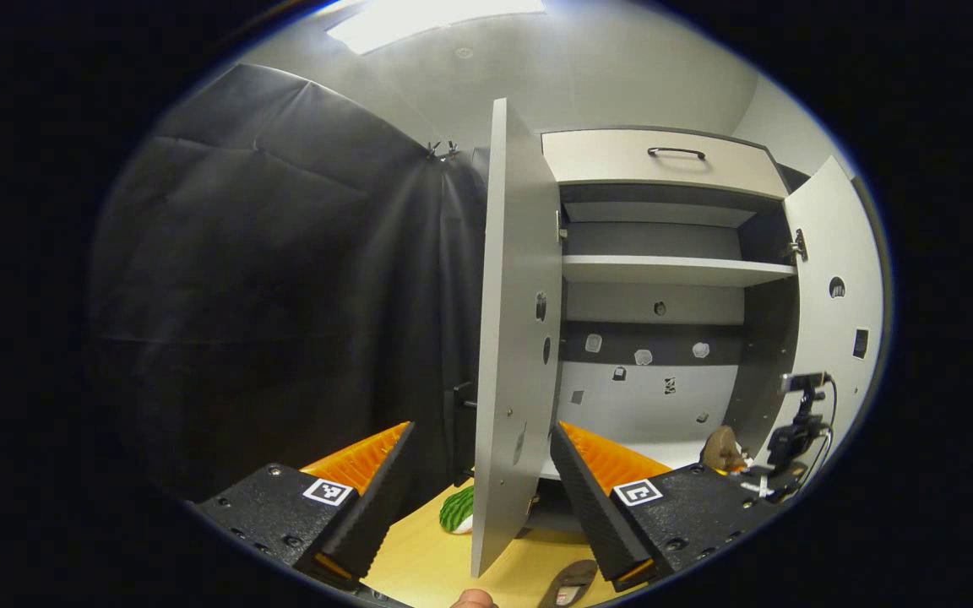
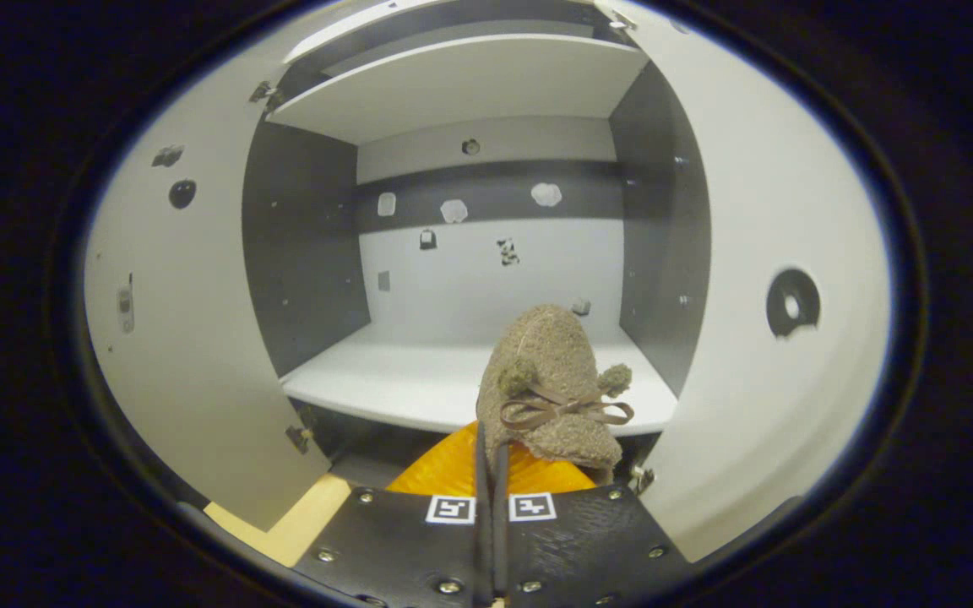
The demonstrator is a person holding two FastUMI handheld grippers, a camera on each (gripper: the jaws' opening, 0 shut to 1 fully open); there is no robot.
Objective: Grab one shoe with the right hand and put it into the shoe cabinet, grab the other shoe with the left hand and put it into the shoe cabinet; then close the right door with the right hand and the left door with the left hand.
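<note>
The right gripper (image 2: 491,473) clamps a fuzzy tan slipper with a brown bow (image 2: 554,388) before the open white shoe cabinet (image 2: 453,380). The left gripper (image 1: 480,498) stands wide, empty, near the left door (image 1: 516,338).

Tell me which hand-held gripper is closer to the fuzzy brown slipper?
Right. The right hand-held gripper is shut on the brown slipper, holding it at the shoe cabinet's opening. The left hand-held gripper is open, back by the left door.
</note>
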